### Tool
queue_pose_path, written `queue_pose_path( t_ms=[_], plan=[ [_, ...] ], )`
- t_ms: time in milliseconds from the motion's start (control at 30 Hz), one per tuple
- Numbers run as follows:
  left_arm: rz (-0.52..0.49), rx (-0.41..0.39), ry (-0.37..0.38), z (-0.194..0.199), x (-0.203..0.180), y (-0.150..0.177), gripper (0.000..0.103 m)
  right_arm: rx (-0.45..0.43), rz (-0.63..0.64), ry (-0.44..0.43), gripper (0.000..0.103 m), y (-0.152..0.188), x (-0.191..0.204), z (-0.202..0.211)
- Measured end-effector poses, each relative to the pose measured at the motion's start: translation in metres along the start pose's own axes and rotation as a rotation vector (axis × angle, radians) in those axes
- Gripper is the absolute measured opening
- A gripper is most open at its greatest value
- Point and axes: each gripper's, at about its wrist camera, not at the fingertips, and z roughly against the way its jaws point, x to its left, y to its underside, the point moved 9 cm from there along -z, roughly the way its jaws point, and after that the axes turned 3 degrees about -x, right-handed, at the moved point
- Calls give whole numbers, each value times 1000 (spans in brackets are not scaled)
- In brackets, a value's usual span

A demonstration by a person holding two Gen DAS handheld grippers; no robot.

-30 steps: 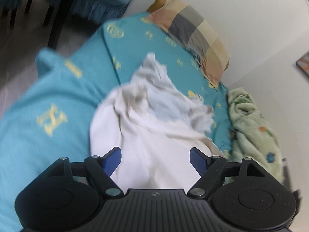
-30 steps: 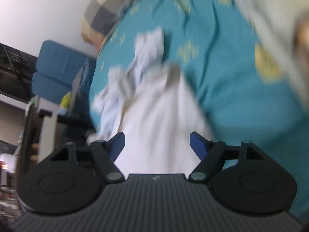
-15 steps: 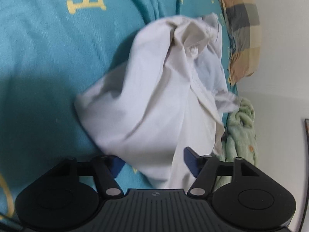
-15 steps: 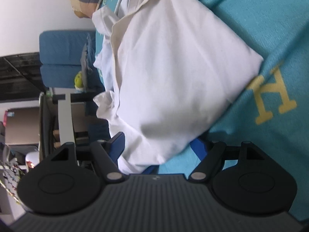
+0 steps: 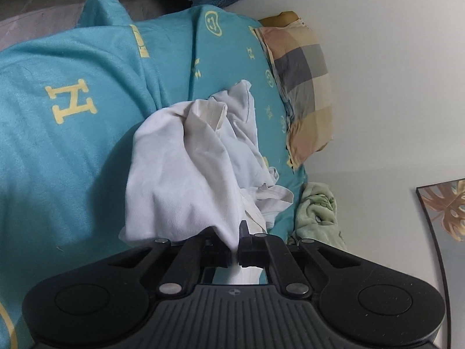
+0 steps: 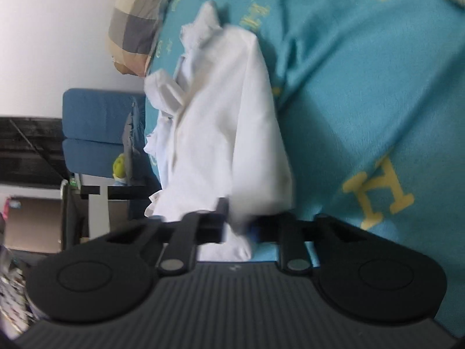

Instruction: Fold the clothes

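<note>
Left wrist cam: my left tongs (image 5: 234,251) have just been closing and now pinch a fold of the white shirt (image 5: 186,174) between them, jaws nearly together, cloth bunched in the gap and running under the tongs body. The shirt lies crumpled on the bed (image 5: 72,151), on a teal cover w/ yellow letters and logos. Its collar end points away from me, toward the checked pillow (image 5: 302,87) at the far right by the wall. A pale green blanket (image 5: 318,212) sits just beside the shirt's right edge, btwn bed and wall. A framed leaf picture (image 5: 444,206) shows at the far right edge.

Right wrist cam (a bit blurred): my right tongs (image 6: 238,226) have also just been closing; they grip another edge of the same shirt (image 6: 226,133), cloth squeezed btwn the jaws, gap narrow. The shirt stretches away from the tongs in a long heap across the teal cover (image 6: 363,87), its far end near the pillow (image 6: 139,23). Left of the bed: a blue chair (image 6: 96,133) w/ a small yellow-green thing on it, too blurred to tell what.
</note>
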Motion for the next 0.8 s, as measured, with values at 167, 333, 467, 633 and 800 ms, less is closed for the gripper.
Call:
queue_pose_path(
  t_ms=[167,333,467,633,800],
  plan=[
    [-4,-2,21,16,-3,-4,4,-70,56,-47,8,-14,23,16],
    [-29,-18,90,52,-34,3,3,-134,107,-93,7,-21,43,53],
    [-80,-44,129,99,-55,27,2,-150,165,-110,7,-9,51,92],
    [-83,-14,133,151,-57,67,2,-105,152,-49,7,16,34,140],
    [-53,15,121,186,-51,98,2,-84,84,5,7,35,16,176]
  ],
)
